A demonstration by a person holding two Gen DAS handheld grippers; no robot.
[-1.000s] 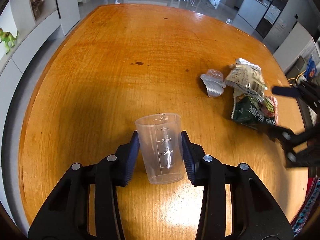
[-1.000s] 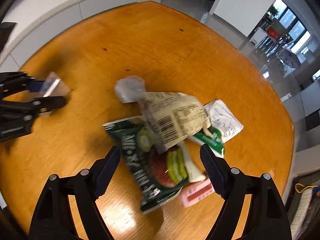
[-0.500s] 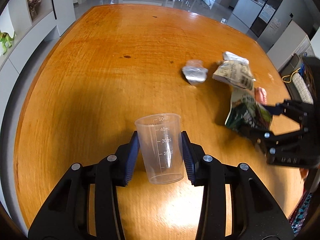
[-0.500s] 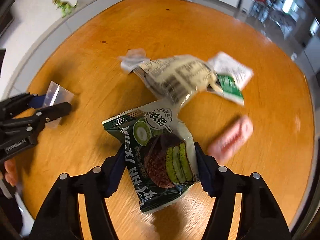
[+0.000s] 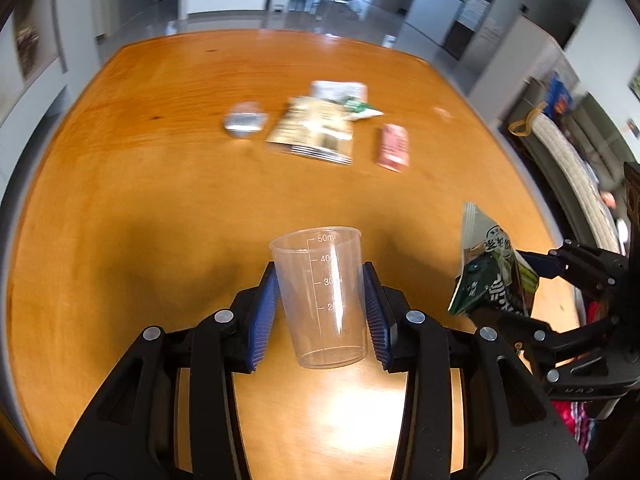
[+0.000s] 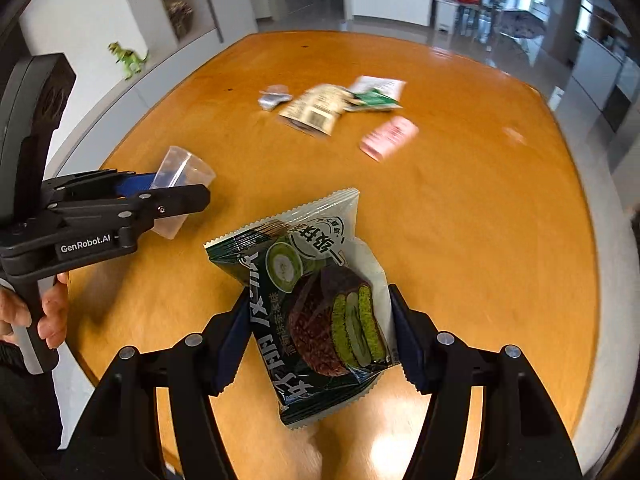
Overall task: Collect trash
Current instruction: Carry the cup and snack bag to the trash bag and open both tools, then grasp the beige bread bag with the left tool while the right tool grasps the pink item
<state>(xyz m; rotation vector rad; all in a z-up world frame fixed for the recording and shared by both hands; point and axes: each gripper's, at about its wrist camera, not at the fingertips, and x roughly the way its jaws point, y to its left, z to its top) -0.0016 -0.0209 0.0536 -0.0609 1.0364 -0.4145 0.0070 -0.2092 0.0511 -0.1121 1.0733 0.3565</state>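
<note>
My left gripper [image 5: 320, 270] is shut on a clear plastic measuring cup [image 5: 324, 312], held upright above the wooden table [image 5: 160, 200]; the right wrist view shows that cup [image 6: 182, 164] at the left. My right gripper [image 6: 319, 294] is shut on a dark green snack wrapper [image 6: 304, 248], lifted off the table; the left wrist view has this wrapper [image 5: 488, 276] at the right. Farther back lie a beige packet [image 5: 316, 130], a white and green wrapper [image 5: 344, 94], a pink wrapper [image 5: 394, 146] and a crumpled silvery piece [image 5: 245, 120].
A person's hand [image 6: 52, 316] grips the left tool's handle near the table's left edge. A white shelf unit with a green toy dinosaur [image 6: 128, 58] runs beyond that edge. A woven seat [image 5: 572, 184] stands past the right edge.
The right gripper closed on the green wrapper and carried it off the pile toward the near edge. Both grippers drew back from the remaining trash, and the cup stayed held.
</note>
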